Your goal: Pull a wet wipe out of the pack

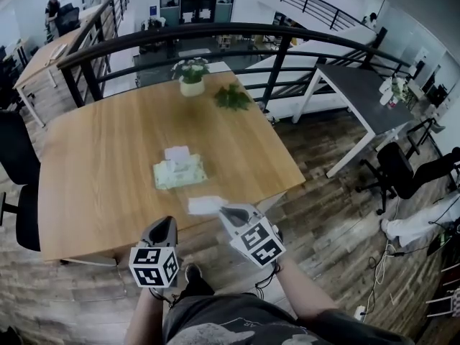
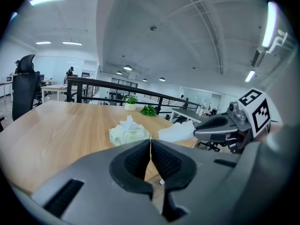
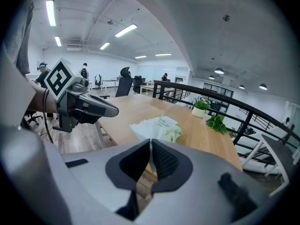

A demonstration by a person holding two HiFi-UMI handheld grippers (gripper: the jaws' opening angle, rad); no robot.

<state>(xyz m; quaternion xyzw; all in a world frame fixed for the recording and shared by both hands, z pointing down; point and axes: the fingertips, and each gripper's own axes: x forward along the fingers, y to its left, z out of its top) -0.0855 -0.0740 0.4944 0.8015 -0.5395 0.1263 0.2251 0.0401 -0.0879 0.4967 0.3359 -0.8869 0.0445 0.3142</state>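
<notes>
- My right gripper [image 3: 151,150] is pinched on a wet wipe [image 1: 206,205], which sticks out ahead of my tips above the table [image 1: 93,157] edge.
- My left gripper [image 2: 150,146] is pressed together on nothing (tips meeting).
- The pack [image 1: 180,172] lies farther ahead of both, with a white sheet poking up from it.

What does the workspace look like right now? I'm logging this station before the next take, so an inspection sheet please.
Surface: wooden table, level.
Job's things: wet wipe pack flat mid-table, next sheet poking up from it; pulled wipe at the near edge.
Clutter: potted plant and green sprig at the far edge.
Grippers: left gripper shut, empty; right gripper shut on the wipe.
Cables: loose cables on the floor at the right.
Surroundings: black railing, grey desk, office chair.
</notes>
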